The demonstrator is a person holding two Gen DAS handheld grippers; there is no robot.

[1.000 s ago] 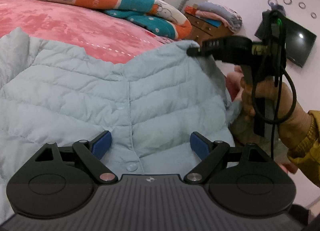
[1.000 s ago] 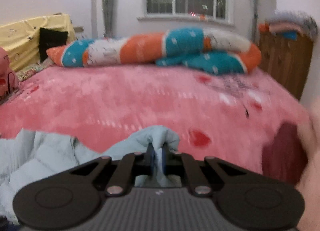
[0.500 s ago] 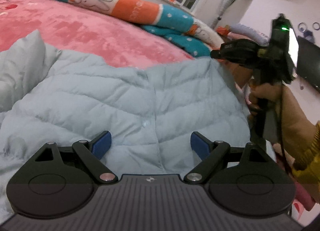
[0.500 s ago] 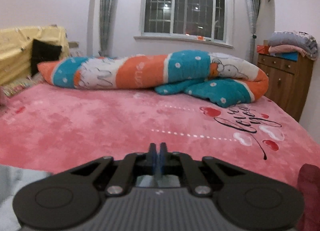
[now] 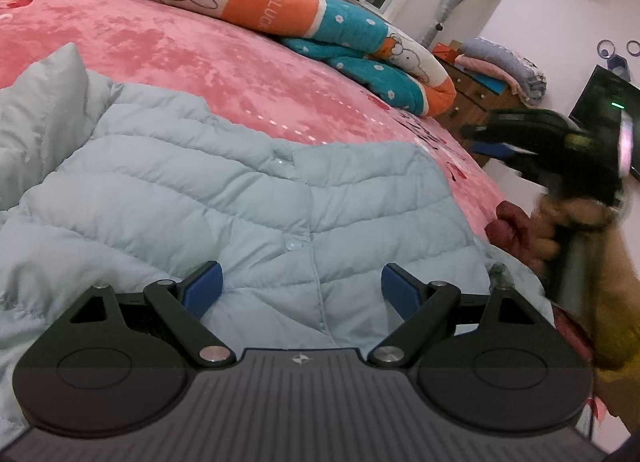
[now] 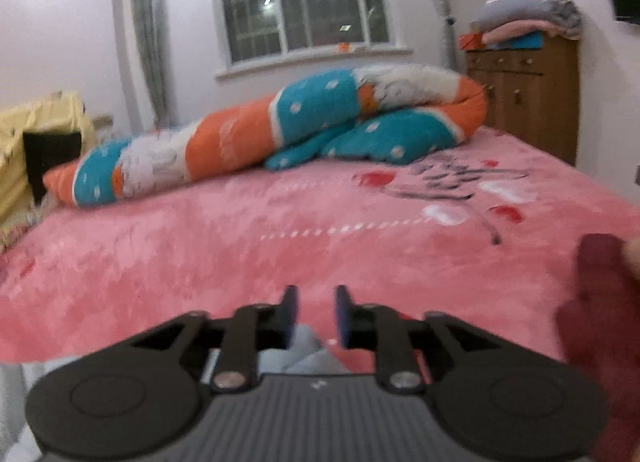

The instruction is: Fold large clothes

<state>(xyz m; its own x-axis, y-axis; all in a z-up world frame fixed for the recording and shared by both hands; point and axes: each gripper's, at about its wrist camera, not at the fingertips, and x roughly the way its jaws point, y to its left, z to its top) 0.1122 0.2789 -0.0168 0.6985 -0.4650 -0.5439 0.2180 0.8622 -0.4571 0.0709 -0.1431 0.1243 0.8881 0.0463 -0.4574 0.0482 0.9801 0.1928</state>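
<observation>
Pink bed point(image 5: 224, 62), pale blue jacket point(image 5: 248, 202) spread under left gripper point(image 5: 302, 286), jaws wide, empty. Right gripper point(image 6: 316, 314) opening, narrow gap, nothing held.

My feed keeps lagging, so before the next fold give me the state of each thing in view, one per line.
Light blue puffer jacket: spread flat on the bed, front up, snapped shut.
Left tongs: open wide above the jacket, holding nothing.
Right tongs: opening, nothing gripped, off the jacket's right edge.
Pink blanket: laid flat over the bed.
Rabbit-print quilt: rolled up at the far side.
Dark red garment: bunched at the bed's edge.
</observation>
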